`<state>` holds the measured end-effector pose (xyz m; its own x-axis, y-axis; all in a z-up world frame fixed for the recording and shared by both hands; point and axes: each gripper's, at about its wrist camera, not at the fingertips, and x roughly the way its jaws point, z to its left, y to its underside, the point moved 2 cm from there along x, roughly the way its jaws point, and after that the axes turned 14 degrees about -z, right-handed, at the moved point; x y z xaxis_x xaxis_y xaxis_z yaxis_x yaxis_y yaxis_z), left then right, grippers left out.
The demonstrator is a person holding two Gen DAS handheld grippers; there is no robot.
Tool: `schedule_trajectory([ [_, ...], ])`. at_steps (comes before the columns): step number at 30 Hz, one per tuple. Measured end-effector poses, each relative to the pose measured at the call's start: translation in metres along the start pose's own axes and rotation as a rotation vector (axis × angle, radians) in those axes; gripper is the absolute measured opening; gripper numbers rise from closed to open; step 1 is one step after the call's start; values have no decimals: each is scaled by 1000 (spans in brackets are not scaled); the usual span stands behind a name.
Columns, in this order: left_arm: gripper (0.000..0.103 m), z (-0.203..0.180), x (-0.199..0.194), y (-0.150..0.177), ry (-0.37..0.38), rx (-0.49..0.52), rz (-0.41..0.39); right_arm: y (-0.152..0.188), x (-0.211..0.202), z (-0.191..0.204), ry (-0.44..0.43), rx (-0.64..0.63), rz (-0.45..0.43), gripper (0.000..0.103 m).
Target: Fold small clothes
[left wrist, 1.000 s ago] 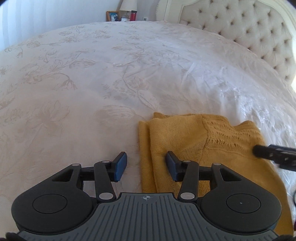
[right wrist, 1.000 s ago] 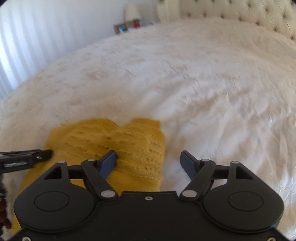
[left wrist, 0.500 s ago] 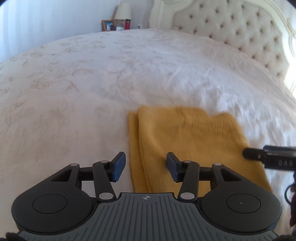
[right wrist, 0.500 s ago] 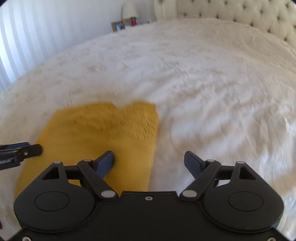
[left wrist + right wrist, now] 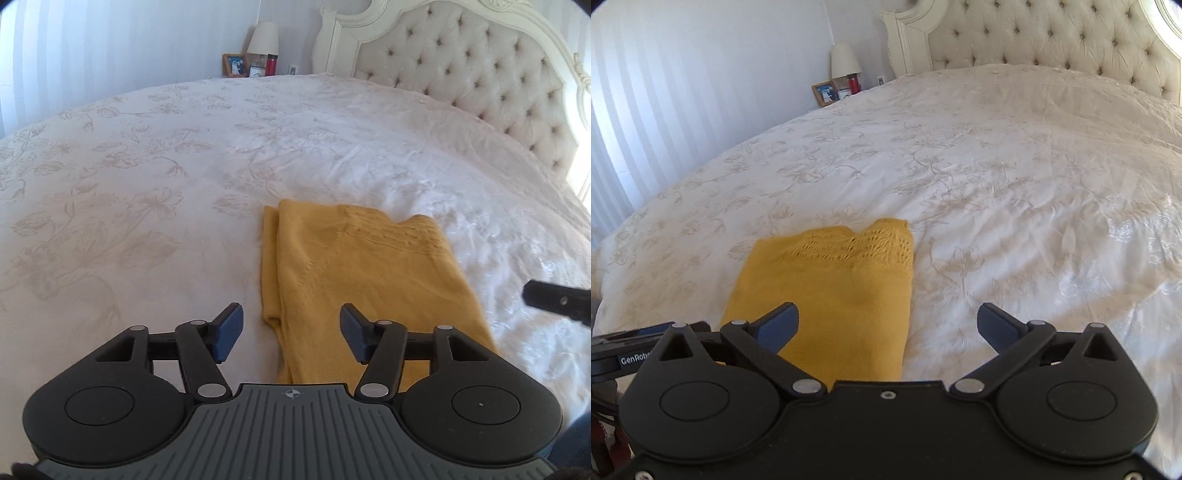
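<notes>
A folded mustard-yellow knit garment [image 5: 354,273] lies flat on the white floral bedspread [image 5: 147,177]. It also shows in the right wrist view [image 5: 834,291], with its lacy openwork edge on the far side. My left gripper [image 5: 290,334] is open and empty, held above the garment's near left edge. My right gripper [image 5: 888,326] is open and empty, above the garment's near right edge. The right gripper's tip shows at the right of the left wrist view [image 5: 554,301].
A tufted cream headboard [image 5: 480,74] stands at the far right. A nightstand beyond the bed holds a lamp [image 5: 263,38], a picture frame [image 5: 235,65] and a red cup [image 5: 272,65]. Striped white curtains [image 5: 646,122] hang at the left.
Both grippers have pulled back and risen away from the garment. More of the bed and headboard shows now. The garment lies flatter and folded.
</notes>
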<state>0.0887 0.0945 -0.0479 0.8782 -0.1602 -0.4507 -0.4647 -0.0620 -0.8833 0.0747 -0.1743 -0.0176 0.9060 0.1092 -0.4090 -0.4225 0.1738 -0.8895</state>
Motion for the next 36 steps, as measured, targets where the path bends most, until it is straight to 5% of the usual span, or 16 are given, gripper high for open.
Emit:
schedule_trajectory([
  [8,61,-15,-40,16,-88,28,-2,16,-27,13,-33,-6,14,102],
  [15,63,-17,-62,12,-161,34,-29,26,-37,21,51,-56,54,102],
  [22,68,-23,-68,15,-233,71,43,28,-47,28,152,-134,26,102],
  [36,68,-26,-66,21,-199,71,78,39,-43,36,78,-157,43,102],
])
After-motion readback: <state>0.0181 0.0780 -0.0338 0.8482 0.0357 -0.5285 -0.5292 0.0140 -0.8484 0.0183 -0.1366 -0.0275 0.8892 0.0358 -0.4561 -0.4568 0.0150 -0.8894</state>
